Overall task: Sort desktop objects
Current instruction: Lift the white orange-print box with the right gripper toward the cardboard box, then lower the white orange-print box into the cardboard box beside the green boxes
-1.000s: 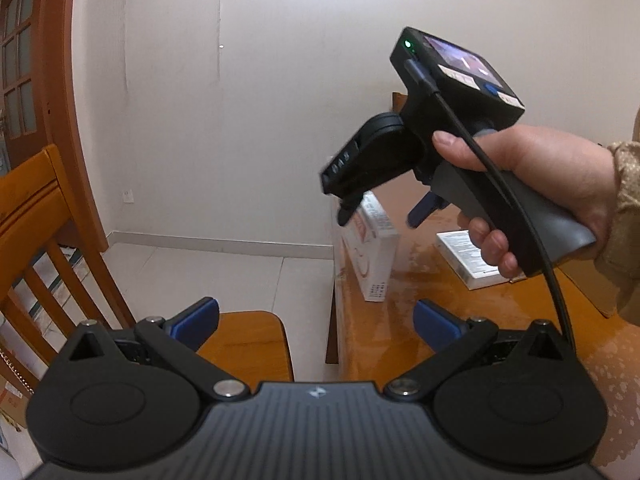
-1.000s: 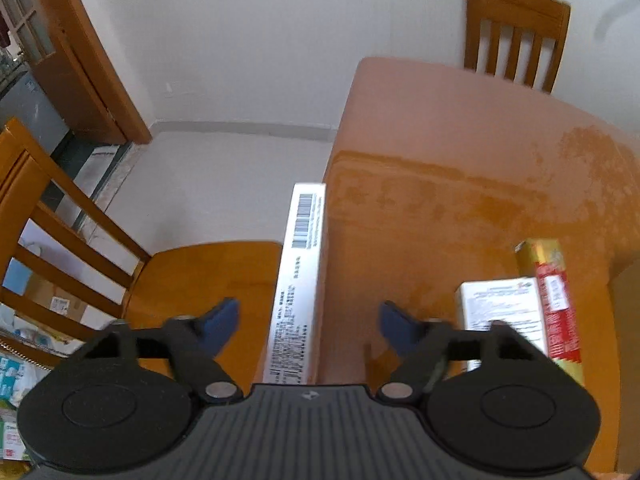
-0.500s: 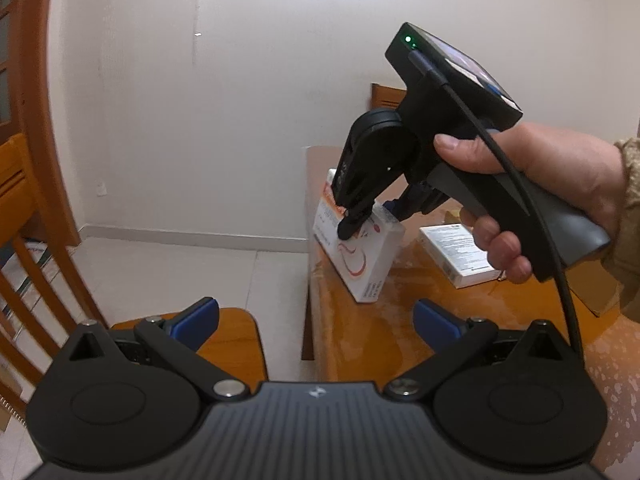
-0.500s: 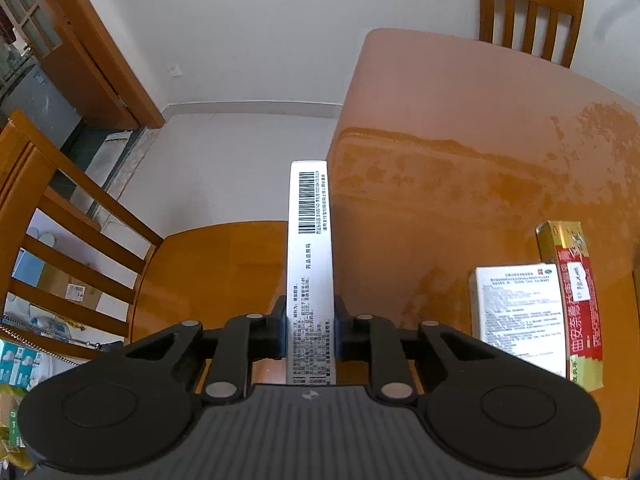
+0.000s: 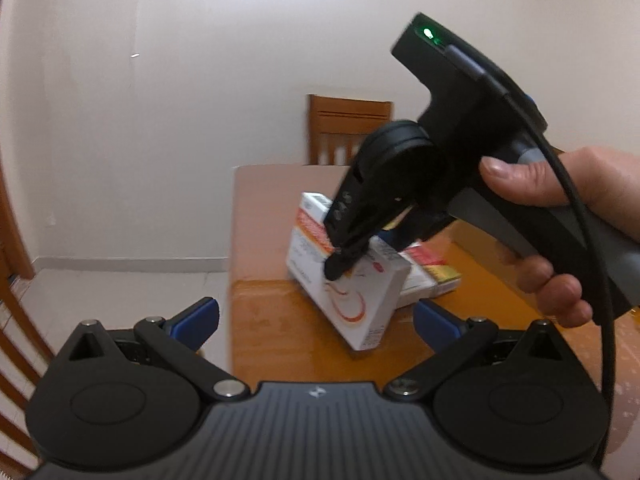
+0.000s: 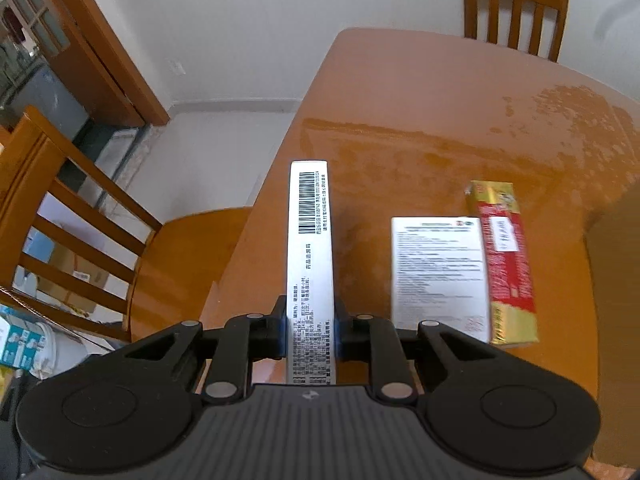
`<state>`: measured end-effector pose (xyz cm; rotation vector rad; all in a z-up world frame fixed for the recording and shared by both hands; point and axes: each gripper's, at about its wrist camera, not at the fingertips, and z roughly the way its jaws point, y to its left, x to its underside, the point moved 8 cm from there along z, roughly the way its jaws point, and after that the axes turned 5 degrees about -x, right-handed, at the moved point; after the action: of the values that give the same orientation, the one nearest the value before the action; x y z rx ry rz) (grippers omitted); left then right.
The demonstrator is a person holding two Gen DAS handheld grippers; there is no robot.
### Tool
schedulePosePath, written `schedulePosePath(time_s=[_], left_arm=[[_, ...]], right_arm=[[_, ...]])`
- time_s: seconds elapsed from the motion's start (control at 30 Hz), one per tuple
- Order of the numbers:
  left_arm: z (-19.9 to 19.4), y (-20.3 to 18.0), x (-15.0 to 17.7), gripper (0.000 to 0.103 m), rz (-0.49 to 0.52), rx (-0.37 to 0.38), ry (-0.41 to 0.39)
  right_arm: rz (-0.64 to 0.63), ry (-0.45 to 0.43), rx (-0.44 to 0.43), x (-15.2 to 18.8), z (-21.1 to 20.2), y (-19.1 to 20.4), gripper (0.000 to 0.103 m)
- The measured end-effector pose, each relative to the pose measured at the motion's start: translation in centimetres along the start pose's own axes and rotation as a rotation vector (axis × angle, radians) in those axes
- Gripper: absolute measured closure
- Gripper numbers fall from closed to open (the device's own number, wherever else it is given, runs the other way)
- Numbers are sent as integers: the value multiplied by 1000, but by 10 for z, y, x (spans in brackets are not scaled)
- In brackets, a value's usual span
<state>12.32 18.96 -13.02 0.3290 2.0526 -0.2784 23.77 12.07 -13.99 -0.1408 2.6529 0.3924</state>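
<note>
Closed since earlier, right hand-held gripper (image 6: 310, 336) clamps white box (image 6: 310, 248).

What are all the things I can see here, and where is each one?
white box with orange swirl: one, white and orange, on edge near the table's left edge, gripped by the right claw
flat white box: one, white, lying on the table beside the red and gold box
red and gold box: one, red and gold, lying flat, right of the flat white box
table: one, orange-brown wood
chairs: two, wooden, one at the far end, one at the left side
right claw: one, black, shut on the boxed edge
left claw: one, black with blue pads, open, holding nothing
hand: one, holding the right claw's handle
</note>
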Motion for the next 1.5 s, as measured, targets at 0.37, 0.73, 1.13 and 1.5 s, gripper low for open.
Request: schedulePosePath(time_s=[0.37, 0.73, 1.13, 1.5], left_arm=[[-8, -74, -22, 0, 78, 103, -41], [-33, -150, -76, 0, 13, 153, -134], [-2, -256, -112, 0, 43, 206, -174], [32, -230, -93, 0, 46, 164, -91]], right_arm=[[20, -81, -30, 9, -67, -35, 79], [63, -232, -94, 9, -167, -97, 79], [185, -343, -103, -6, -241, -232, 79], [323, -185, -169, 3, -169, -300, 79]])
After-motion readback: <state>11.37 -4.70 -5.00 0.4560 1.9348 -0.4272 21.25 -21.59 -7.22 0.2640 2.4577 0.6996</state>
